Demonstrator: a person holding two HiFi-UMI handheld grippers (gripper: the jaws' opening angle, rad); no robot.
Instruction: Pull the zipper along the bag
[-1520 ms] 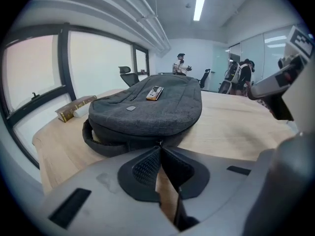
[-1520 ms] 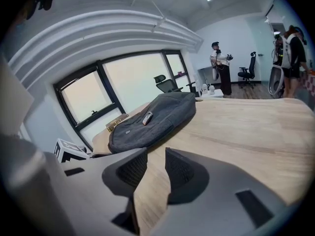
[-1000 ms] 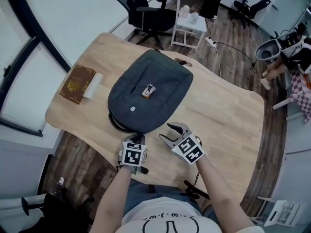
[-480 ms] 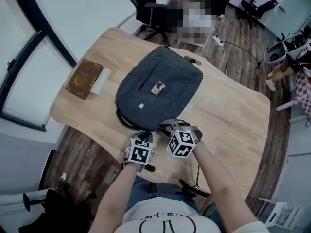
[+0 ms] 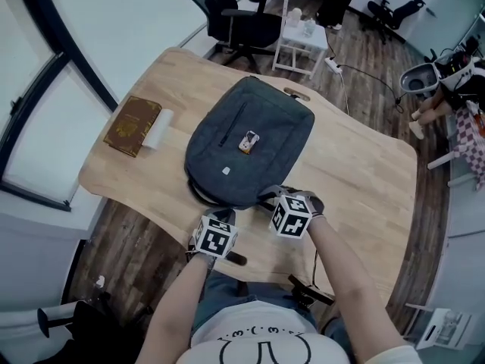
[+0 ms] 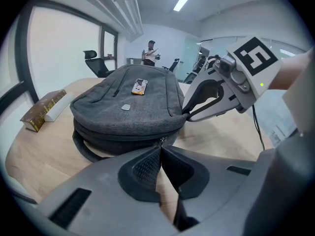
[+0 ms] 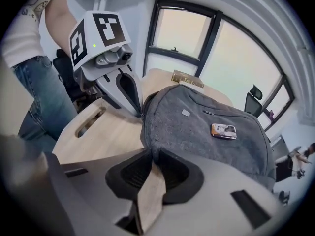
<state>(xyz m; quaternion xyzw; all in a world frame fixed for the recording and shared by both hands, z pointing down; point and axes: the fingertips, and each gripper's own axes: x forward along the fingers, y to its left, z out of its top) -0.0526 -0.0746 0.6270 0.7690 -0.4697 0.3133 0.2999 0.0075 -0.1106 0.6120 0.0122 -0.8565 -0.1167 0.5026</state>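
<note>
**Both tongs clamped at the near end of the grey bag**

Closest in, the person's forearms are reaching out over blue jeans toward the near edge of a pale wooden table. It's got rounded corners and the grain is showing. The left gripper is sitting with its jaws pressed together right at the bag's near rim, pinching the little metal zipper pull. The right gripper is hanging out at about 3 o'clock from it, just beside, with its jaws closed on the bag's fabric edge.

The bag is lying flat in the middle of the table. It's a dark grey, felt-looking backpack, a rounded oblong, and a dark strap loop is poking out at its 7 o'clock. A small light patch and a small orange-and-white item are sitting on top of it. At the bag's 9 o'clock, well apart, a brown book with a gold emblem is lying up against a white roll.

Past the far edge, around 12 o'clock, a black office chair and a white stand are standing on a dark wood-plank floor. A big dark-framed window is running along the 9 o'clock side.
</note>
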